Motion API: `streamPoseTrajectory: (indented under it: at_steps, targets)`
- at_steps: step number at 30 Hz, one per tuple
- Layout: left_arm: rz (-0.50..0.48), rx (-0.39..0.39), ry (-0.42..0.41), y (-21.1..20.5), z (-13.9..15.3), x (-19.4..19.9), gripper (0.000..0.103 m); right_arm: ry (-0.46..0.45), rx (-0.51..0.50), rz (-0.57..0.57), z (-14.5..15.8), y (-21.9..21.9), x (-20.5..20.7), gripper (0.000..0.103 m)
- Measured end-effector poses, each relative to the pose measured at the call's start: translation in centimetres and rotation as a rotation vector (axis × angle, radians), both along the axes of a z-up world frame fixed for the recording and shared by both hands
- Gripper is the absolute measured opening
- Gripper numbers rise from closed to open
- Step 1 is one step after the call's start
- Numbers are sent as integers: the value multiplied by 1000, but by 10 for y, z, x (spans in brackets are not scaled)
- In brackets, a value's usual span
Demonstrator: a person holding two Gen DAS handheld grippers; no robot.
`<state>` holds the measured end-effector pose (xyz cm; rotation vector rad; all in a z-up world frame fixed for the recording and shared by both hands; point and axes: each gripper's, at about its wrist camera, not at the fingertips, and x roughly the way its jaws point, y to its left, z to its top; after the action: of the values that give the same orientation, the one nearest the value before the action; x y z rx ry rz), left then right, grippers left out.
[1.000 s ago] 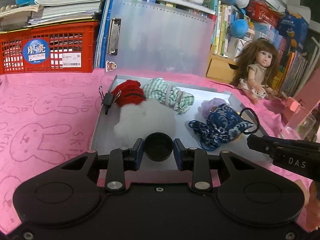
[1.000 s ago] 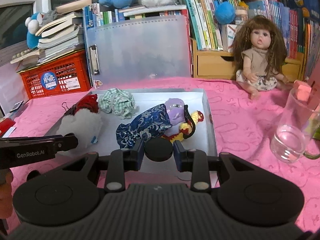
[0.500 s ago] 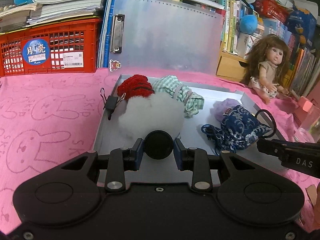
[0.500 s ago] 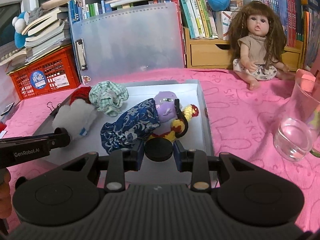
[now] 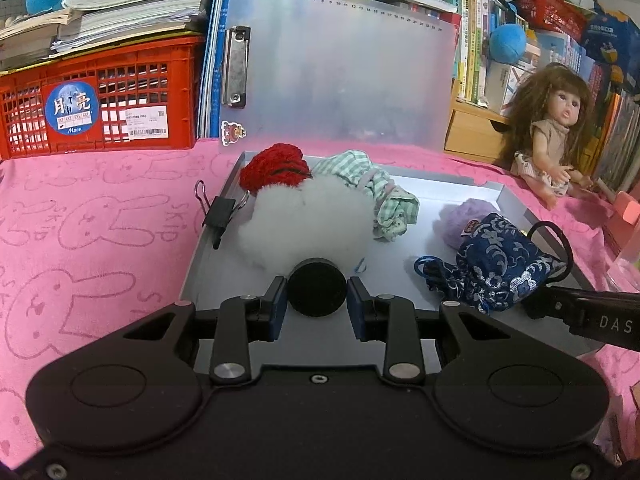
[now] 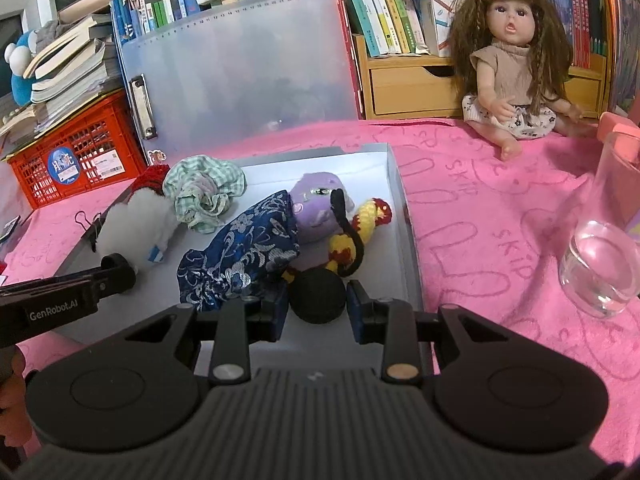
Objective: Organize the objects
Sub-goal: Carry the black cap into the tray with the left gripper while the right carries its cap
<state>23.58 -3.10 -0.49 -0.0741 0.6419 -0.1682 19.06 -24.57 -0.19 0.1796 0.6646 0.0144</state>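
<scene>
A shallow grey tray (image 5: 444, 194) on the pink cloth holds a red knitted piece (image 5: 274, 166), a white fluffy ball (image 5: 304, 220), a green checked cloth (image 5: 380, 196), a purple plush (image 6: 316, 204), a blue brocade pouch (image 6: 248, 248) and a yellow-red crocheted toy (image 6: 368, 220). A black binder clip (image 5: 218, 212) sits on the tray's left rim. My left gripper (image 5: 317, 294) is shut on a small black round cap (image 5: 316, 286) just in front of the white ball. Over the tray's near right corner, my right gripper (image 6: 317, 298) is shut on a similar black cap (image 6: 318, 302).
A translucent clipboard (image 5: 340, 68) leans upright behind the tray, with a red crate (image 5: 100, 100) of books to its left. A doll (image 6: 516, 76) sits at the back right. A clear glass (image 6: 604, 256) and a pink block (image 6: 616, 128) stand right of the tray.
Both grippers have moved forward and slightly down toward the tray, each still holding its black cap. The tray's contents now look closer; nothing in the tray has shifted.
</scene>
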Motion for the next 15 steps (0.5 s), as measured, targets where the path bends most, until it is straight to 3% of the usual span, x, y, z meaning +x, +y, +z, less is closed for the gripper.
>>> streamPoseTrajectory:
  at_steps: [8,9,11,13,15]
  targets:
    - [-2,1,13,0,0,1,31,-2,6,-2,0,0,0,39]
    - [-3,-1,14,0,0,0,31,-3,8,-4,0,0,-1,41]
    - [-6,-3,13,1,2,-1,31,-8,13,-5,1,0,-2,56]
    - [-10,0,4,0,4,-3,31,-9,19,-5,2,-1,-4,56]
    - [-18,6,-5,-1,8,-6,40,-13,19,-5,3,-1,-6,60]
